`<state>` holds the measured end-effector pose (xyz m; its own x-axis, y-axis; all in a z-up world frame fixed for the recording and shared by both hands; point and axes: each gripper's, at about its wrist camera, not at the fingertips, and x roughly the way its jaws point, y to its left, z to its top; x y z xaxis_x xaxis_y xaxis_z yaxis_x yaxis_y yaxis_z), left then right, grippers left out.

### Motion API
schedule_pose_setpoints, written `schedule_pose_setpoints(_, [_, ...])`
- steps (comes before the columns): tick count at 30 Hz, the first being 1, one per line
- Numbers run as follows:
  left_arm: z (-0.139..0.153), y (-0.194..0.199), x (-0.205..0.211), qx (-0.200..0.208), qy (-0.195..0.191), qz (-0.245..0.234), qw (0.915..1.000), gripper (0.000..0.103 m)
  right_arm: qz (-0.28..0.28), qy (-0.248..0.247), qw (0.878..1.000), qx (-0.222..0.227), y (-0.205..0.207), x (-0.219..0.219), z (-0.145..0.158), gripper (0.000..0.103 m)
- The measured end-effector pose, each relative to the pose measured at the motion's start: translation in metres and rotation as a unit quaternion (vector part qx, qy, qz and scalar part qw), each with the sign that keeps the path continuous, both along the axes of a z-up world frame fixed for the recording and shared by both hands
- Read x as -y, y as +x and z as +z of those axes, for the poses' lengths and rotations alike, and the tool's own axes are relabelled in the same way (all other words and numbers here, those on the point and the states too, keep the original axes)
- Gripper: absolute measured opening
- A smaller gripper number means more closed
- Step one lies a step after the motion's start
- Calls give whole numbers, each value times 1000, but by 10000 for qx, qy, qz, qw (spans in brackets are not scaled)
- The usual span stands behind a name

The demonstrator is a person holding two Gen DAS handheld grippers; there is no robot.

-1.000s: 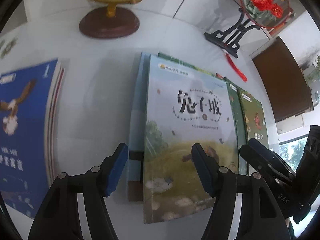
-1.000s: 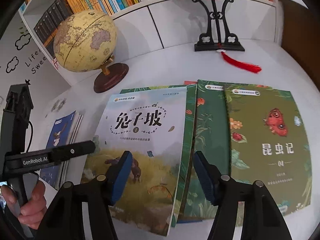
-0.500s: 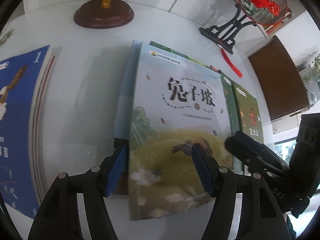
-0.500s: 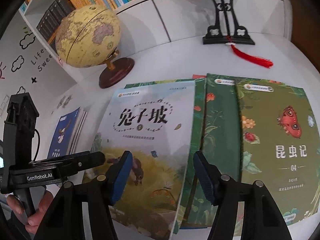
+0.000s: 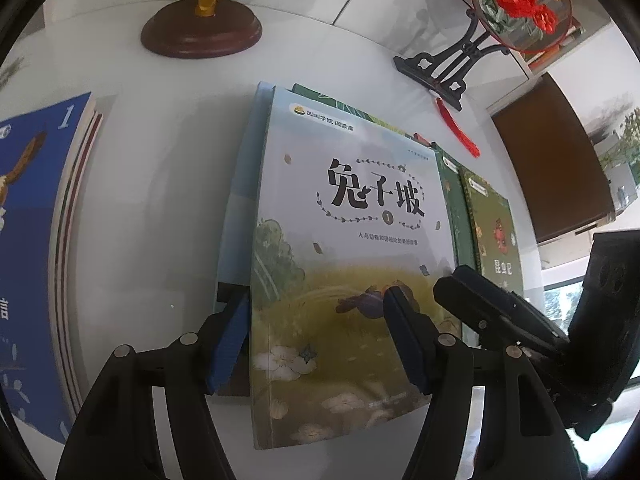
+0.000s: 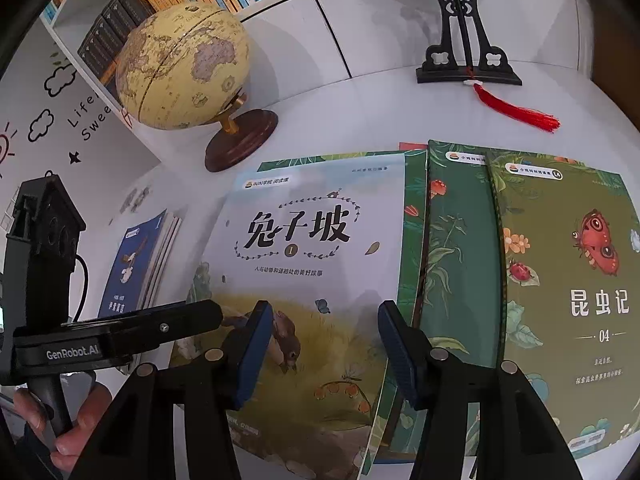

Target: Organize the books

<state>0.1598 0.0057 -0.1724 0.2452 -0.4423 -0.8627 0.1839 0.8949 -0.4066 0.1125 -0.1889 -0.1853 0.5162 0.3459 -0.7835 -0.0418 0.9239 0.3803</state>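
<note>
While both grippers close in over the rabbit book (image 5: pixel 352 264), its cover tilts up off the white table (image 5: pixel 160 200). Left gripper (image 5: pixel 316 340) straddles its spine edge, half open; right gripper (image 6: pixel 324 348), jaws just narrowing, clamps nothing yet, likely readying a lift.

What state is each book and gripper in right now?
Rabbit book: closed, top of overlapping spread.
Butterfly book: closed, flat.
Blue book: closed, on separate stack.
Left gripper: straddles rabbit book's lower left part.
Right gripper: jaws just closing; grip unclear.
</note>
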Motion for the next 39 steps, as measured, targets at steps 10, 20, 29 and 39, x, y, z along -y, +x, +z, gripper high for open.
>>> schedule_pose_setpoints(10, [-1,-2,2,143,86,20,9999,64,-95,220,9997,13,4,9,0,54])
schedule_pose_setpoints(20, [-2,-3,6,202,243,77,9995,65,-247,454,9987,-31,10,20,-7,54])
schedule_pose_setpoints(29, [-2,-10,8,243,320,99,9991,68,-277,903,9955,-57,3,30,-10,54])
schedule_pose_setpoints(39, [-1,-19,4,138,352,283,9989,68,-43,266,9996,-22,-1,12,-5,54])
